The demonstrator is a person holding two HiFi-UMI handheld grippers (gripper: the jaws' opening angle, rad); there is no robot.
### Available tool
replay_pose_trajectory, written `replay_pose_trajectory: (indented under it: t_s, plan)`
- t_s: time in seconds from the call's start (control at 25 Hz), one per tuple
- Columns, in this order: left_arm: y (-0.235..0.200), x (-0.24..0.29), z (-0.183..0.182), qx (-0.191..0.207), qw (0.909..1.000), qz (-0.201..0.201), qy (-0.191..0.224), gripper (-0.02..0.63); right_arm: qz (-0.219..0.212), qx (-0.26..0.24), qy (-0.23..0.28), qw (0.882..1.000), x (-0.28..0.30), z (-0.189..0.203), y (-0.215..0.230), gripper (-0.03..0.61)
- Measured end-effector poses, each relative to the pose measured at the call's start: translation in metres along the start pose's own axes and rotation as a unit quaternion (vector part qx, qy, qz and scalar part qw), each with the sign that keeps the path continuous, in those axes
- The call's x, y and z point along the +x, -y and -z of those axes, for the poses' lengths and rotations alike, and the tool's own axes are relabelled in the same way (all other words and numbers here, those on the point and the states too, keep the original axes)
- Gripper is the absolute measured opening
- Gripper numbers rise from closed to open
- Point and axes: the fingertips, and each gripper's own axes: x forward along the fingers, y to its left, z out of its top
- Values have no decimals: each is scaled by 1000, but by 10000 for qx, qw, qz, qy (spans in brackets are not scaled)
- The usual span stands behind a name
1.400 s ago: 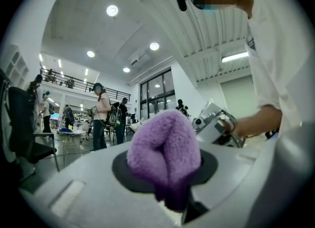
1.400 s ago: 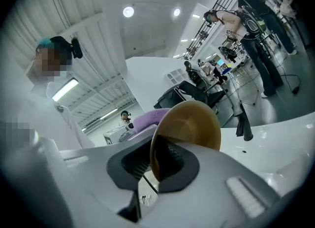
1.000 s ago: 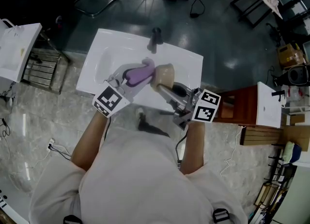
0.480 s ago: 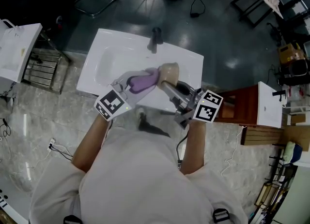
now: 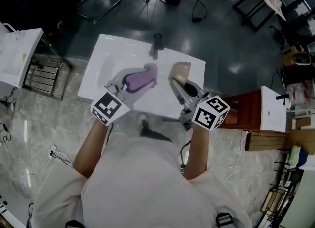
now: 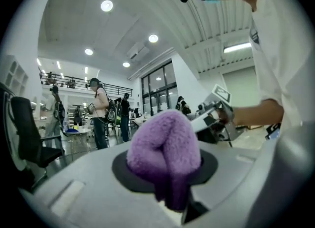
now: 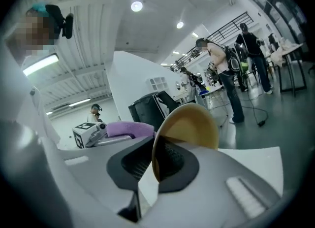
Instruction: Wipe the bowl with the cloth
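White sink [image 5: 106, 54] beneath bowl [image 5: 179, 70] on edge, cloth [image 5: 135, 80] lengthwise in left gripper [image 5: 145, 74]

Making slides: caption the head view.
Left gripper holds a purple cloth, right gripper a tan bowl, above a white sink.

Head view: overhead, aimed steeply down past the person's shoulders; whole white bench [image 5: 118, 49] in frame, left gripper [image 5: 138, 81] and right gripper [image 5: 178, 81] by its near edge. Left gripper view: just behind its jaws, level, facing the right gripper — cloth [image 6: 165, 146] close to lens. Right gripper view: same mounting, faces back at the left gripper — bowl [image 7: 192, 126] close. All three share both grippers.
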Motion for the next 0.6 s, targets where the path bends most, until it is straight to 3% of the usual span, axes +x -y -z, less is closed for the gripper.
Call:
replay_pose_trajectory:
  t_s: [0.32,0.6]
  plan:
    - [-56,-28,-42,379,9934,-1083,25,107,884,-1008,104,9909,-19,-43,4,18]
    - [-81,-47,-73,924,9823,-1620,-153,107,1306,-1521,264,9794,-36,-77,8,18]
